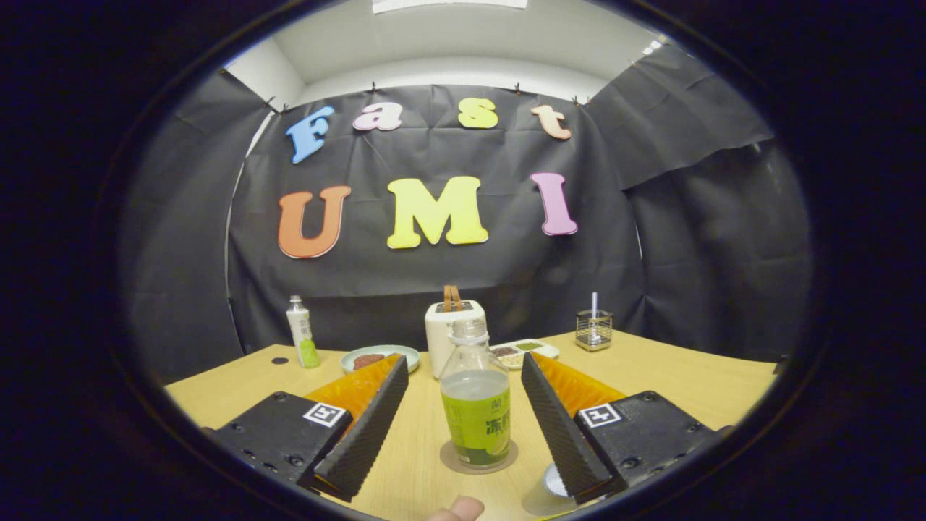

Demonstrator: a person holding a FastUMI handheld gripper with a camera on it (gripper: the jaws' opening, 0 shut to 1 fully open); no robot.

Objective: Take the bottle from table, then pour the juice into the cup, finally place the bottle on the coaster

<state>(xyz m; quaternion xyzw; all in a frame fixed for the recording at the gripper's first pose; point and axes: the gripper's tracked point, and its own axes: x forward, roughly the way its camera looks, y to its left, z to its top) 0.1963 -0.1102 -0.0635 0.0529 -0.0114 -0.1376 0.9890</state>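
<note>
Wooden and pale, the table (pixel 651 376) runs from under the gripper out to the black cloth wall (pixel 434 275) behind it. Across the near part of it the gripper (pixel 463 412) is spread wide, its two fingers (pixel 365 427) standing well apart with neither one touching anything. Between them, upright, stands the bottle (pixel 475 405), clear plastic with a green label and greenish juice filling it to about the shoulder, its cap off. It sits squarely on the round coaster (pixel 452 461), whose edge shows all around the bottle's base. Beyond the bottle is a white toaster (pixel 443 333) with slices of bread poking from its top, flanked by a pale green plate (pixel 383 352) holding something dark on one side and a small white tray (pixel 539 349) of food on the other. Farther off to the right stands a wire holder (pixel 594 329) with a white stick in it, and to the left a second, small bottle (pixel 302 333). Just under the right finger a bit of a clear cup (pixel 551 481) shows, mostly hidden. A fingertip (pixel 463 509) peeks in nearest the camera.
</note>
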